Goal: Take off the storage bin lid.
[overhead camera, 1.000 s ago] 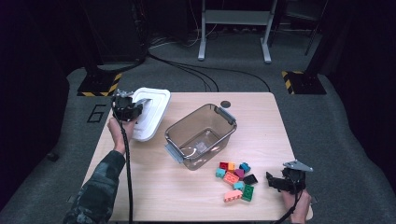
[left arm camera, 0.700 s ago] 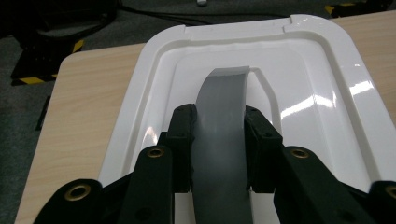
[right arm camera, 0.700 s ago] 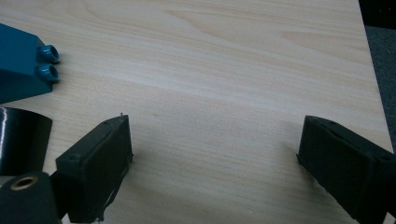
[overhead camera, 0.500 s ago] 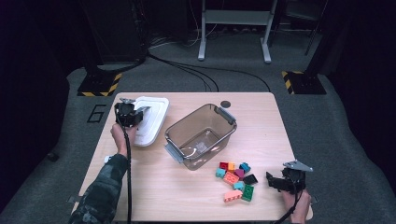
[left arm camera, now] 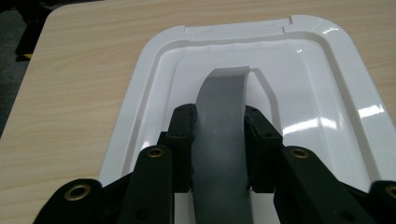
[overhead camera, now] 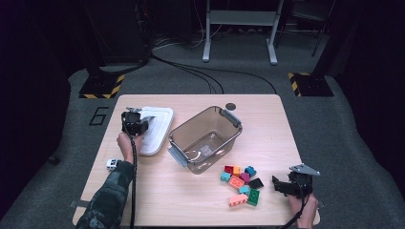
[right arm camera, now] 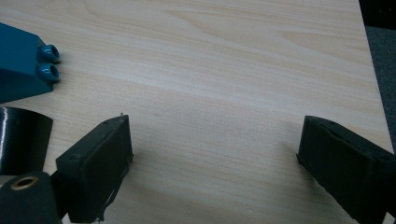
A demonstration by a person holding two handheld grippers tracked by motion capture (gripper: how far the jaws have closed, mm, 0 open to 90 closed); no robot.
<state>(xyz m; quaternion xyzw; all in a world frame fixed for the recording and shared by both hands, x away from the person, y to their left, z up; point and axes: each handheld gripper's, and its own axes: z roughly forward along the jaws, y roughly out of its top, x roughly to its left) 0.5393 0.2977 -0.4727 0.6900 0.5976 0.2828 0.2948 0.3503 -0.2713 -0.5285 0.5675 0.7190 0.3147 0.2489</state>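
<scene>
Clearly the work in hand concerns the white, glossy, rectangular plastic lid (overhead camera: 155, 129), which lies flat on the pale wooden table (overhead camera: 191, 200), just to the left of the clear brown-tinted plastic storage box (overhead camera: 205, 138) and touching or nearly touching its near-left corner. The left tool (left arm camera: 218, 140) is clamped on the lid's grey hinged strap handle (left arm camera: 222, 121), one black pad on each edge of the strap, and in the high view that tool (overhead camera: 135, 123) sits over the lid's left half.

By my judgement the lid is light and fairly stiff, but its shiny face looks slippery, so the raised grey strap is the sensible place to hold; a grip there lets the lid hang and swing, so it may tilt when lifted. The strap itself appears to flex.

Right of the box and nearer the person lies a loose cluster of small coloured plastic building bricks (overhead camera: 241, 183). Farther right again from the box, the right tool (overhead camera: 279, 187) rests near the table's edge, its jaws wide apart over bare wood with nothing between them.
</scene>
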